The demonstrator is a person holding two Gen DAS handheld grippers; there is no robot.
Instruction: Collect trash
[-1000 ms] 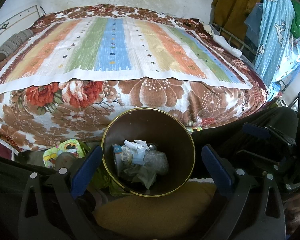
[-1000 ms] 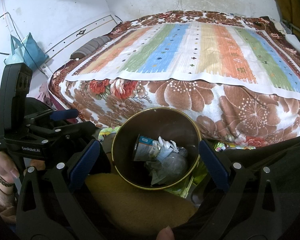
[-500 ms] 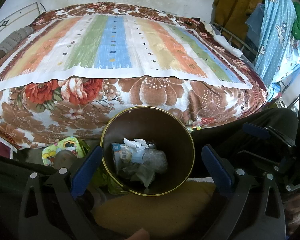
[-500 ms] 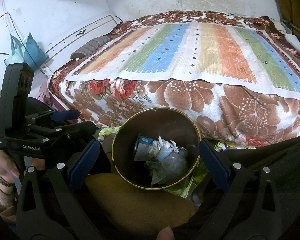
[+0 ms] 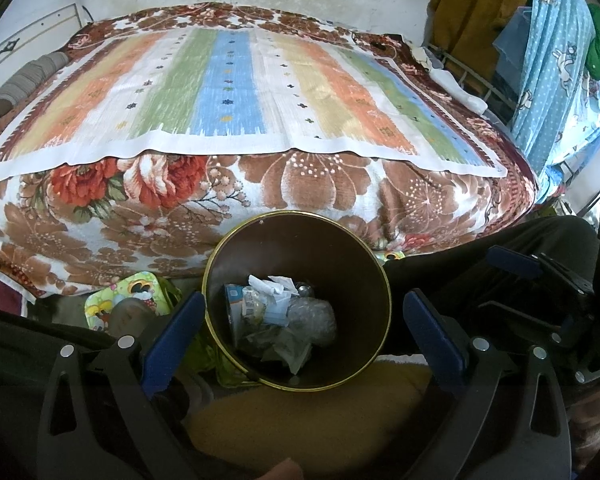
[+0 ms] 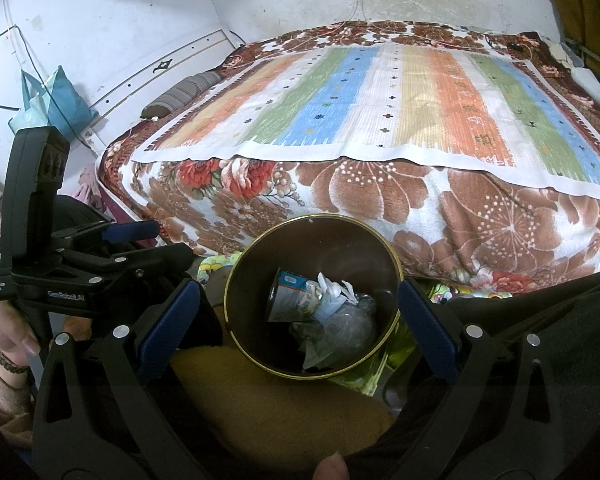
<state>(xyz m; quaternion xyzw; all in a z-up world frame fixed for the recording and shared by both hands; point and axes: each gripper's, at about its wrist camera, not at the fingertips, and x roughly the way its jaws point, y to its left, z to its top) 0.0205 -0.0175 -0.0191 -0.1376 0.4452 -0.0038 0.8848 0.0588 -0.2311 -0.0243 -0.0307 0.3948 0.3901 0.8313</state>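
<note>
Left gripper (image 5: 298,320): held over bin, fingers spread wide, empty.
Right gripper (image 6: 298,312): same pose, apart, empty.
Round dark gold-rimmed bin (image 5: 364,264): between fingertips, below.
Crumpled wrappers and plastic trash (image 5: 280,312): inside bin.

Glossy brass-rimmed bin (image 5: 384,280), crumpled paper and clear plastic trash (image 5: 284,312), plush floral blanket (image 5: 320,184), woven striped mat (image 5: 228,84)

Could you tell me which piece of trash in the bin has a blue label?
The can lying against the left inside wall of the bin; the crumpled white paper and clear plastic beside it carry no blue label.

Bin (image 5: 374,276) mouth open above (bed (image 5: 236,92) behind).
</note>
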